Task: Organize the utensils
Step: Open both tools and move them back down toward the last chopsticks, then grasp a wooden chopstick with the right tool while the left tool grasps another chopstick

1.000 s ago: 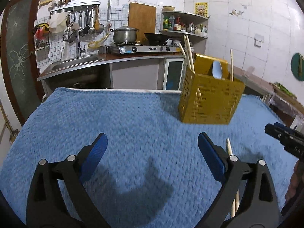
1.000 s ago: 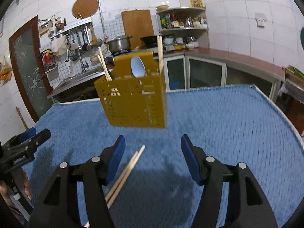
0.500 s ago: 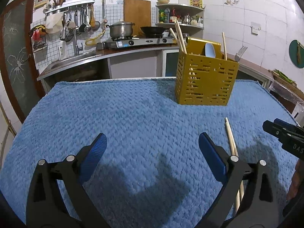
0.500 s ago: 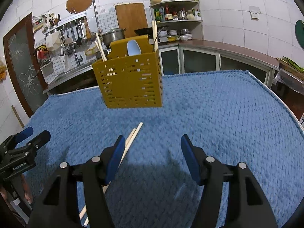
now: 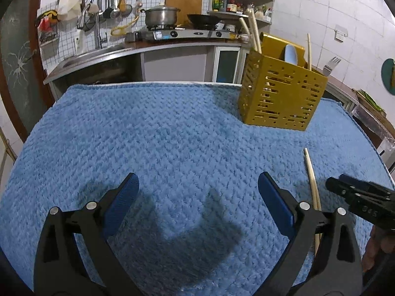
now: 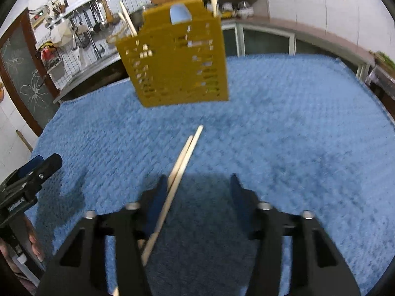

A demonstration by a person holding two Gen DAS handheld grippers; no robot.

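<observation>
Covering the whole work surface, a blue textured towel point(image 5: 158, 133) lies spread before a tiled kitchen, where a steel pot point(image 5: 161, 17) and a dark wok point(image 5: 203, 19) sit on a countertop stove point(image 5: 182, 34). Toward the far right of the towel, as the left wrist camera sees it, stands a yellow slotted utensil holder point(image 5: 281, 93), upright and already loaded: wooden chopsticks lean out of its left corner, a pale blue spoon point(image 5: 291, 53) rises from the middle, another stick stands at its right side, and fork tines point(image 5: 330, 64) show just past its right edge. The left gripper point(image 5: 197, 197) hangs low over bare towel, its blue-padded jaws spread wide with nothing between them. The right gripper point(image 6: 196, 194) points down at the cloth in a motion-blurred frame, its jaws closing around a pair of loose chopsticks point(image 6: 182, 162). That pair lies flat on the towel, well short of the holder, tips aimed toward it; the sticks run just inside the left jaw's pad, while the right jaw stands clear of them, so no clamp is yet made. From the left wrist view the same pair shows between the two grippers, partly hidden behind the left gripper's black frame. At the frame edge, a person's fingers point(image 5: 380, 249) wrap the right gripper's handle.
</observation>
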